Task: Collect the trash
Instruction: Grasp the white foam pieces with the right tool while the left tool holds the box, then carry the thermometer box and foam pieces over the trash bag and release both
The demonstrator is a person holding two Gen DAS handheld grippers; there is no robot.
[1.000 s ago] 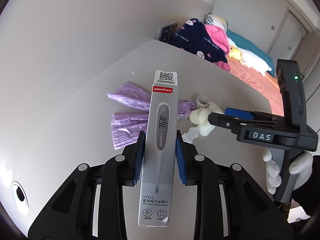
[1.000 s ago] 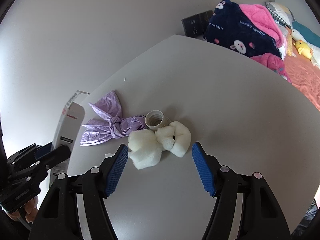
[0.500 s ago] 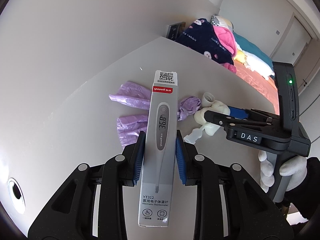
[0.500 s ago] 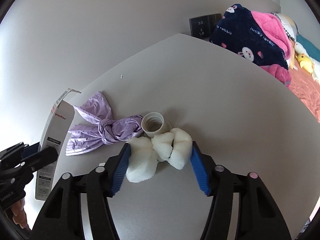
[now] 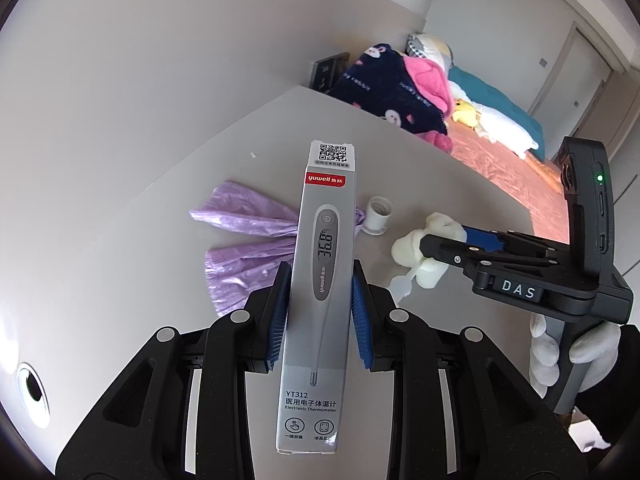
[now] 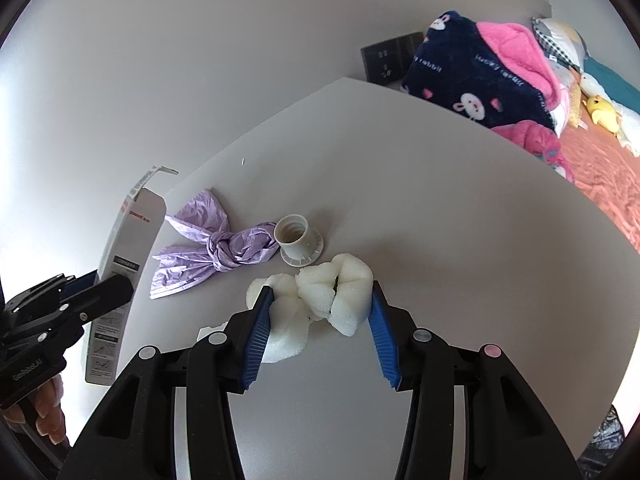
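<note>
Left gripper clamped on the thermometer box above the table — right gripper, jaws just closing, squeezes the white foam beside the knotted purple bag, mid-table.

Part of the purple bag is hidden behind the thermometer box. The fine print on the box's side is too small to be read

Lilac bag, white foam
</note>
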